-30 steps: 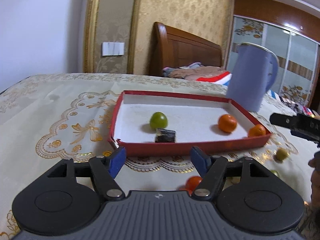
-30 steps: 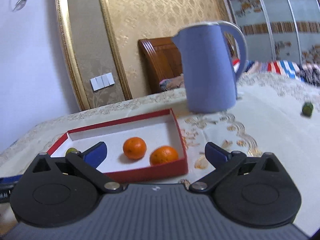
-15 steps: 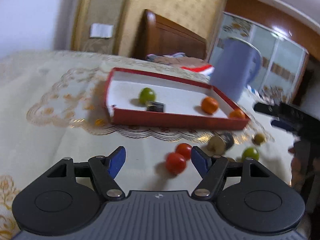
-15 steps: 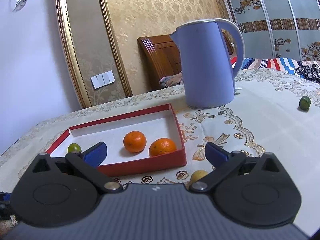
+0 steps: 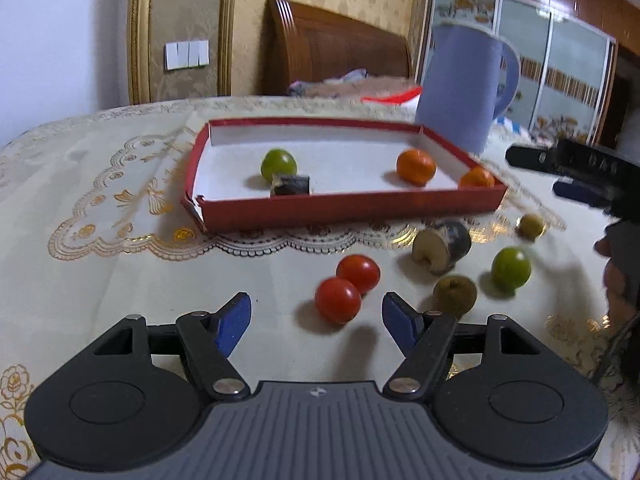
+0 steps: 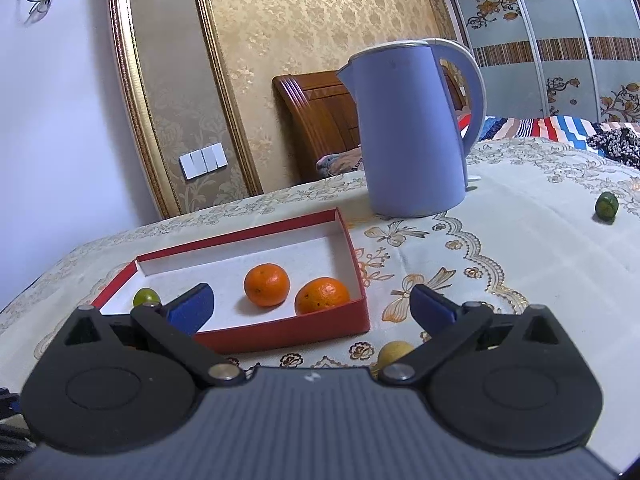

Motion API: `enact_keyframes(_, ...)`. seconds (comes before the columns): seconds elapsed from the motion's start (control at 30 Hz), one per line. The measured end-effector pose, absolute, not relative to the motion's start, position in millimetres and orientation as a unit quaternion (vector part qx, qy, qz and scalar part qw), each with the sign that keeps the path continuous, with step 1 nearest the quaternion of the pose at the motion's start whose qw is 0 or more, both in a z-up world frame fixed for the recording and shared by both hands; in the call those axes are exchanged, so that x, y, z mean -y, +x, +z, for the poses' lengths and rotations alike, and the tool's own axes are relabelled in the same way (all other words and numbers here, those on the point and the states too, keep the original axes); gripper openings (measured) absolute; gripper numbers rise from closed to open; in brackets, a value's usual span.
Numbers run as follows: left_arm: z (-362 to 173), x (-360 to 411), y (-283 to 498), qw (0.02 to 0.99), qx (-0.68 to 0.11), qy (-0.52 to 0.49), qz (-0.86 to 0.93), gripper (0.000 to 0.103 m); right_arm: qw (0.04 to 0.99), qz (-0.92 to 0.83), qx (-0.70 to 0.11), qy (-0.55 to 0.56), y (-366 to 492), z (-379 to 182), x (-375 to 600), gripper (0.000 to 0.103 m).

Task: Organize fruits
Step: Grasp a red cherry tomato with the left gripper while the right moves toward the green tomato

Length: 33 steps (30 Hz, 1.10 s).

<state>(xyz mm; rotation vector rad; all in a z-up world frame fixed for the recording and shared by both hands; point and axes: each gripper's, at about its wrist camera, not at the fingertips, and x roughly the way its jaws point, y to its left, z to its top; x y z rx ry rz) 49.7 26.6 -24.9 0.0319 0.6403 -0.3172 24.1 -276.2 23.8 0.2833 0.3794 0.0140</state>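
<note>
Bedroom, embroidered cloth on desk (image 5: 100, 280); red tray (image 5: 344, 204) holding green fruit (image 5: 279, 163), two oranges (image 5: 416, 166), dark block (image 5: 291, 184) of unclear kind. Left gripper (image 5: 316, 320) wide open, empty, just short of two red tomatoes (image 5: 338, 300); brownish fruit (image 5: 455, 294) partly behind one finger, cut piece (image 5: 440, 246) blurred. Right gripper (image 6: 311, 307) open, empty, over tray corner; yellow fruit (image 6: 394, 352) half hidden behind its body, kettle (image 6: 412, 128) behind.

Left gripper (image 5: 316, 318) fingers spread, two red tomatoes (image 5: 347, 288) just ahead, red tray (image 5: 352, 205) beyond
</note>
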Motion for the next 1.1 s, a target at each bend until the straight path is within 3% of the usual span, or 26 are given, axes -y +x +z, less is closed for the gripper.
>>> enact_keyframes(0.57,-22.7,-9.2,58.5,0.943,-0.305,0.052,-0.123,0.072,0.97,0.011,-0.198,0.139,24.4,22.5,275.1,0.103)
enact_keyframes(0.63,-23.0,-6.2,58.2,0.942,-0.303,0.059,-0.127,0.067,0.97,0.012,-0.199,0.139,24.4,22.7,275.1,0.103)
enact_keyframes(0.7,-24.1,-3.5,58.7,0.94,-0.306,0.065,-0.139,0.052,0.97,0.012,-0.2,0.139,24.7,22.4,274.7,0.103)
enact_keyframes(0.77,-25.2,-0.7,58.5,0.938,-0.308,0.069,-0.143,0.049,0.97,0.012,-0.2,0.139,24.4,22.4,275.0,0.103)
enact_keyframes(0.83,-25.6,0.3,57.6,0.937,-0.307,0.069,-0.153,0.036,0.97,0.011,-0.199,0.14,24.5,22.3,275.3,0.103)
enact_keyframes(1.1,-25.2,-25.7,61.4,0.939,-0.306,-0.012,-0.158,0.033,0.971,0.013,-0.209,0.114,25.2,23.9,272.9,0.103)
